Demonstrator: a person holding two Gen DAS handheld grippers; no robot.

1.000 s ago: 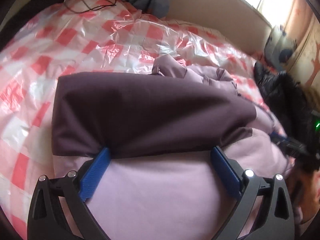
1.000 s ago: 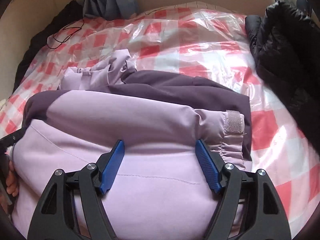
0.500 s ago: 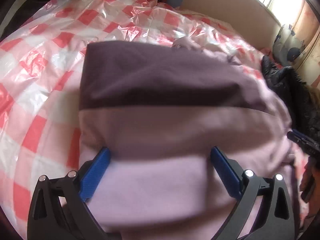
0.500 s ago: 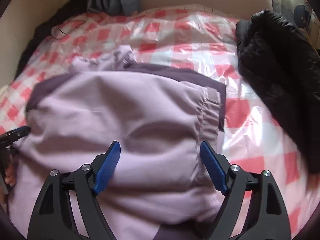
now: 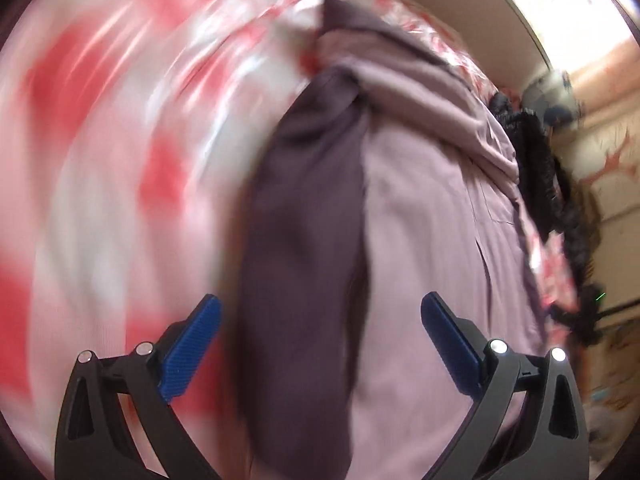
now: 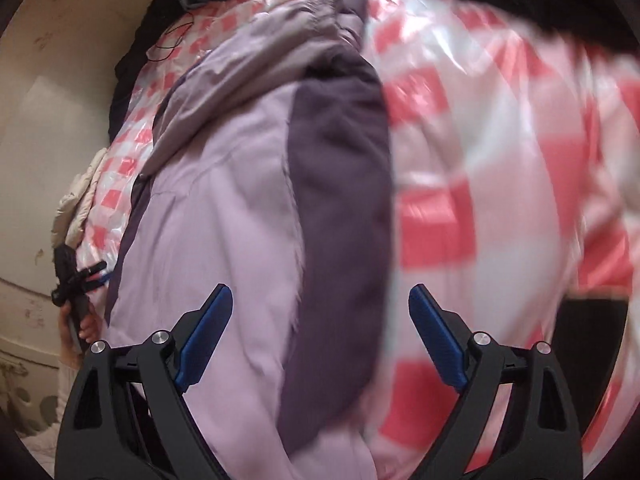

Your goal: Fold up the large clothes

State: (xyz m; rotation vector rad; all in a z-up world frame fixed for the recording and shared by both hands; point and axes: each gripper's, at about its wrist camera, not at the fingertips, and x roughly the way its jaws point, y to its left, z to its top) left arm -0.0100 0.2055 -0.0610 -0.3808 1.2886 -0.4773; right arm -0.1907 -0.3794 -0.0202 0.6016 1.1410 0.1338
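Both grippers (image 5: 320, 320) (image 6: 320, 312) swung sideways, jaws released and spread, over soft two-tone lilac jacket (image 6: 224, 208).

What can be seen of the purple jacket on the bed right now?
The jacket is two-tone: pale lilac panels with a dark plum band running along it. The fabric looks soft and padded. It lies folded in a long bundle on the red-and-white checked plastic sheet, with looser lilac folds bunched at the far end. Both views are motion-blurred. No gripper pad visibly presses on it.
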